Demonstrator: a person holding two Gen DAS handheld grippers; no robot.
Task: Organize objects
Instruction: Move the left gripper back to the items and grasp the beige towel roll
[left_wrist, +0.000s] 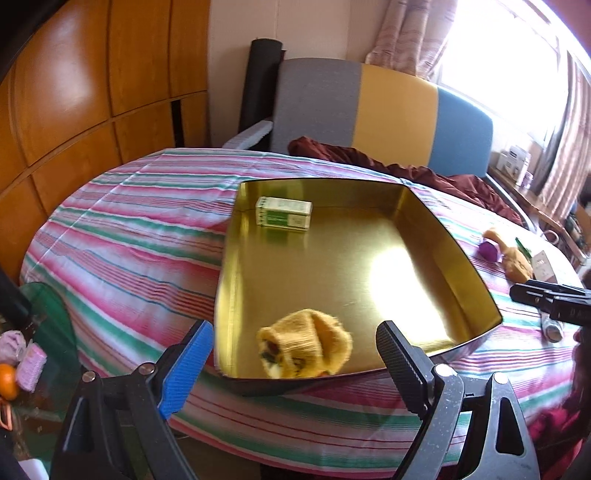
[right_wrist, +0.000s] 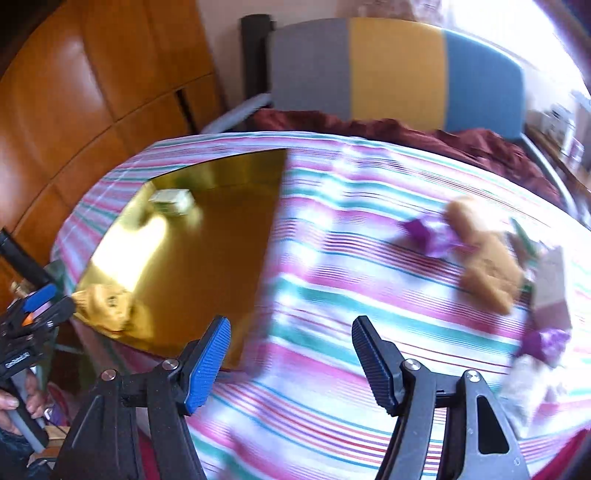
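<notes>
A bed covered with a striped sheet (left_wrist: 122, 236) in pink, green and white fills most of both views, with a grey, yellow and blue headboard (left_wrist: 388, 107) across the upper middle and a rumpled dark red blanket (left_wrist: 424, 166) just below it. Wooden wardrobe panels (left_wrist: 74, 92) take the upper left.

On the sheet lies a shallow gold tray (left_wrist: 369, 258), in the centre of the left wrist view and in the left half of the right wrist view. Inside it, a small green and white box (left_wrist: 283, 213) sits toward the tray's upper left corner, and a yellow knitted piece (left_wrist: 306, 343) lies by the tray's lower edge, near the bottom centre of the left wrist frame.

To the right of the tray, on the bare sheet, are a tan plush toy (right_wrist: 484, 266), a purple item (right_wrist: 428, 236) touching its left side, a pale card-like box (right_wrist: 550, 288) at the right edge and another purple item (right_wrist: 546, 339) below it; all are blurred.

The left hand-held gripper (left_wrist: 291, 365) hangs over the tray's lower edge, jaws wide apart and holding nothing, the knitted piece showing between them but untouched. The right hand-held gripper (right_wrist: 291, 362) is over bare sheet beside the tray, its jaws also apart and empty.
</notes>
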